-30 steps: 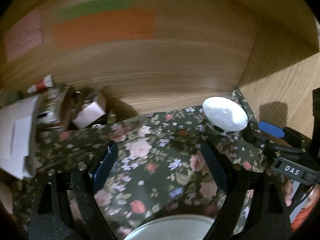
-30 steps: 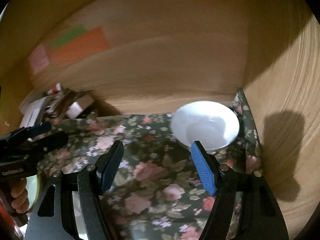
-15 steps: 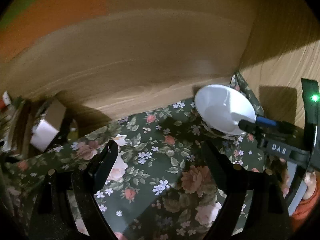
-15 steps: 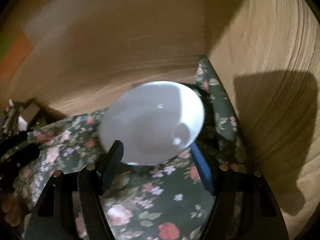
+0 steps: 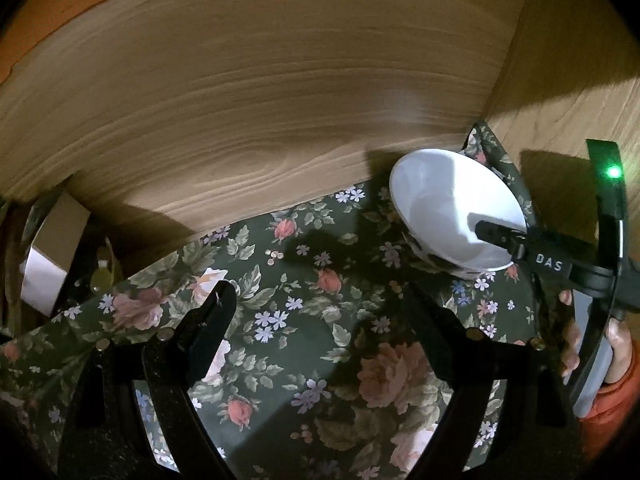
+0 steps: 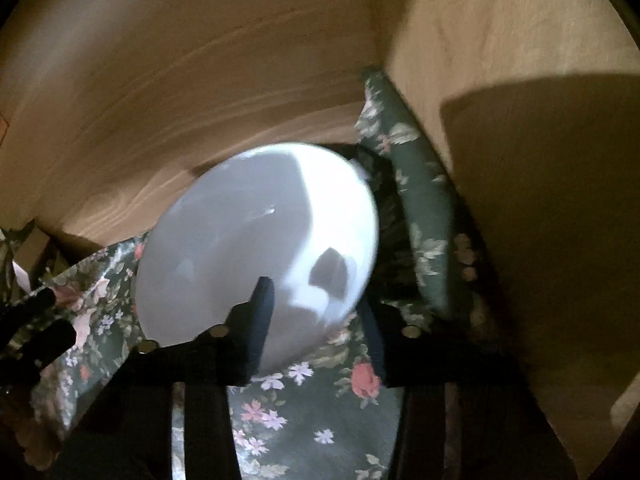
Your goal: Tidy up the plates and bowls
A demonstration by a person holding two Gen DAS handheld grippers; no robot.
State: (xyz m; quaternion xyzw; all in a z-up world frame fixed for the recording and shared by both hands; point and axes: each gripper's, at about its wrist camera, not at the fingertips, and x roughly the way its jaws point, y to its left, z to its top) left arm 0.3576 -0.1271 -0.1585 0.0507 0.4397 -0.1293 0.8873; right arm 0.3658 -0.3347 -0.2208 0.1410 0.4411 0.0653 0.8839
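The white bowl is now straddled by the right tool: one finger is set inside the basin, the other is passed outside the near wall, and the rim is caught between them. A second ago the same fingers were held well short of the bowl with only flowered cloth between them, so the gap has been crossed and the reach completed. The jaws are being closed at this very moment, with the bowl's wall between them; whether the pads are already pressed home cannot be told through the blur, so a firm hold is not yet assumed.

From the left wrist view the same thing is confirmed: the bowl is seen resting on the floral cloth of the tabletop, tucked into the far corner where the wooden back panel meets the side panel, and the dark finger of the right tool is seen laid into its hollow. A hand in an orange sleeve is glimpsed behind that tool.

The left tool is kept wide apart and empty, hung over bare cloth, nearer the bowl than before.

For the task, this is judged the pickup step: the bowl is about to be secured, and nothing has yet been lifted or stacked.
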